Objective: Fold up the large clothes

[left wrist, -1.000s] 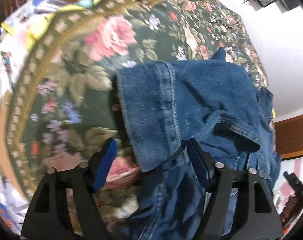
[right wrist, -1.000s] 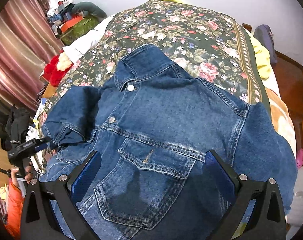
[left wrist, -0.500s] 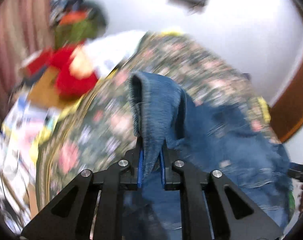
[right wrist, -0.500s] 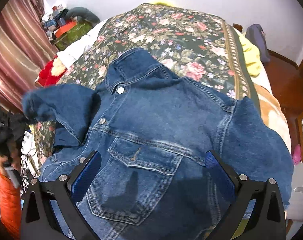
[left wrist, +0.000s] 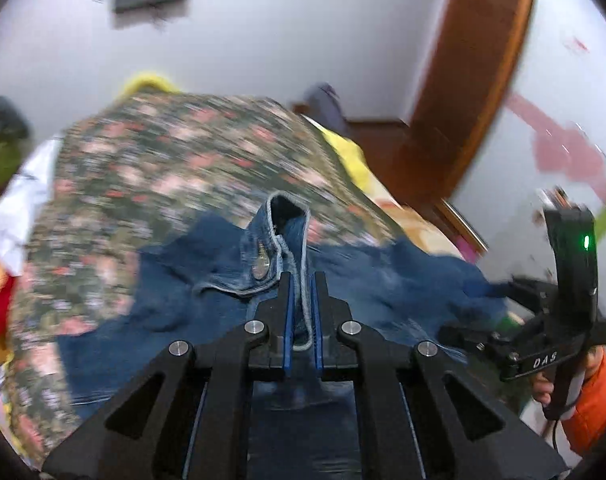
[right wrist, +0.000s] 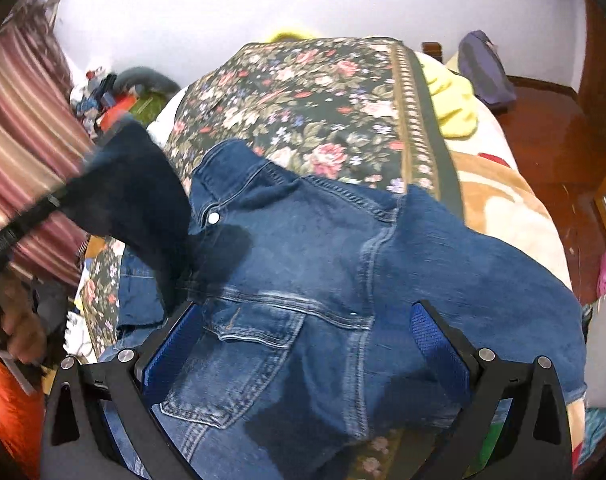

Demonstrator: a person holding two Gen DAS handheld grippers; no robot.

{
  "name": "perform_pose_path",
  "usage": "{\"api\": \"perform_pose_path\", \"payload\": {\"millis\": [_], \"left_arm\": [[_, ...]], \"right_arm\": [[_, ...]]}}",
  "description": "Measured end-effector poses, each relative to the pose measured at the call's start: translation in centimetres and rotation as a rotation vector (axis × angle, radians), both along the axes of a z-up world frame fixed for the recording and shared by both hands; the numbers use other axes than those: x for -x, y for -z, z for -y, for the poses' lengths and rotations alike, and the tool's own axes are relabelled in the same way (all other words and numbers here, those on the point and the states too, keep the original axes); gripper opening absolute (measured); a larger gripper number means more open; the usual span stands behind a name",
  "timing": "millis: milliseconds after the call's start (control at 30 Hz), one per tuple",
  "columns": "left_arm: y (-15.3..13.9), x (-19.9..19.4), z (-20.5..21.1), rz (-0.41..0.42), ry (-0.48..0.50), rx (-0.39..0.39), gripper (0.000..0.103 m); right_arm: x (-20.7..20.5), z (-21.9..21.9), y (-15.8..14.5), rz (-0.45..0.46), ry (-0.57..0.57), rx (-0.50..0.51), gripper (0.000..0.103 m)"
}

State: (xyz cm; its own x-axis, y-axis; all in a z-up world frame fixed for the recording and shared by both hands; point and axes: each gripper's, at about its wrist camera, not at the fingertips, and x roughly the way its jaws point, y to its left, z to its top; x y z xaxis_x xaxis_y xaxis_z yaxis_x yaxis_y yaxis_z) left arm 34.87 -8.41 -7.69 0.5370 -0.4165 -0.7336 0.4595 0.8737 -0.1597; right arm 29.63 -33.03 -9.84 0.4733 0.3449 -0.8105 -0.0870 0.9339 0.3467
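Denim jacket (right wrist: 323,264) lies front-up across a flowered bedspread (right wrist: 303,92), its collar, snap buttons and flapped chest pocket showing, while the left gripper (left wrist: 301,312) is clenched on the buttoned sleeve cuff (left wrist: 281,240) and lifts it. The right gripper (right wrist: 303,344) hovers over the chest, jaws spread wide and empty. Thick, stiff-seamed and probably heavy, the cloth looks best gripped at hems and cuffs.
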Motion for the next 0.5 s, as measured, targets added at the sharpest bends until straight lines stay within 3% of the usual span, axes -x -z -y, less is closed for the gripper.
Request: {"api": "perform_pose_path", "payload": {"millis": [67, 200, 233, 300, 367, 500], "left_arm": [[1.1, 0.2, 2.2, -0.040, 0.054, -0.012, 0.007], [1.2, 1.5, 3.9, -0.041, 0.090, -0.035, 0.010], [0.8, 1.6, 3.2, -0.029, 0.075, -0.032, 0.013], [0.4, 1.2, 0.9, -0.009, 0.027, -0.038, 0.040], [0.4, 0.8, -1.8, 0.025, -0.045, -0.068, 0.055], [1.8, 0.0, -9.0, 0.013, -0.205, -0.167, 0.058]], "right_arm": [[0.2, 1.0, 0.1, -0.002, 0.019, -0.010, 0.103], [0.3, 2.2, 0.4, -0.013, 0.038, -0.031, 0.103], [0.2, 2.3, 0.5, -0.014, 0.039, -0.038, 0.103], [-0.1, 2.4, 0.5, -0.012, 0.039, -0.052, 0.103], [-0.8, 2.2, 0.7, -0.013, 0.031, -0.068, 0.103], [-3.0, 1.1, 1.6, -0.044, -0.004, -0.086, 0.103]]}}
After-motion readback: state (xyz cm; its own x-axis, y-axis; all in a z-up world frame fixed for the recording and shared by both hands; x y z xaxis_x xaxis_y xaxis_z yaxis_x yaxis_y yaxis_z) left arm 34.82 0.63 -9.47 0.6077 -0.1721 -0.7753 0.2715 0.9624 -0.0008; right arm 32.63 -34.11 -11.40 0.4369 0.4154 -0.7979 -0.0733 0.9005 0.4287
